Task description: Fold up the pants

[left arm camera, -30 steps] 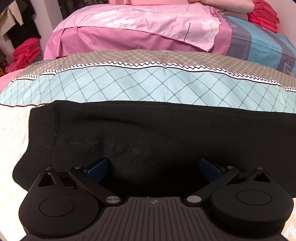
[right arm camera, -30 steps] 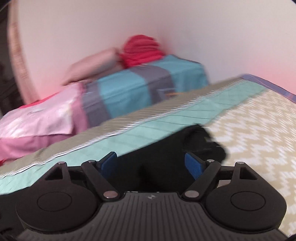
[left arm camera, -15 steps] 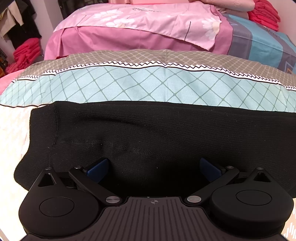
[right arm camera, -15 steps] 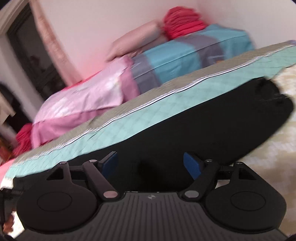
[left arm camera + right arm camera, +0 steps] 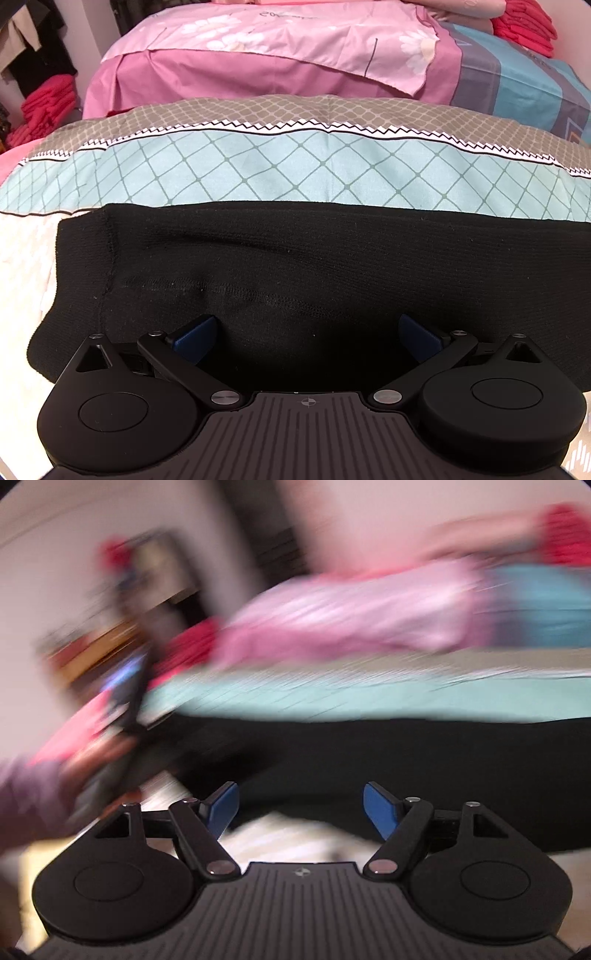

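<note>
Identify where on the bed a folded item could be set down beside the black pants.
Free: the teal diamond band between the black pants and pink bedding; the cream sheet left of the pants. Crowded: the pink bedding, piled across the far side.

Both wrist views sit low, sharing the pants (image 5: pixel 295 266) and bed (image 5: pixel 295 173).

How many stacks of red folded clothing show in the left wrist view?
2. One red stack sits at the far left beside the bed, below hanging clothes. The other red stack lies at the top right on the bedding. More may sit outside the view.
</note>
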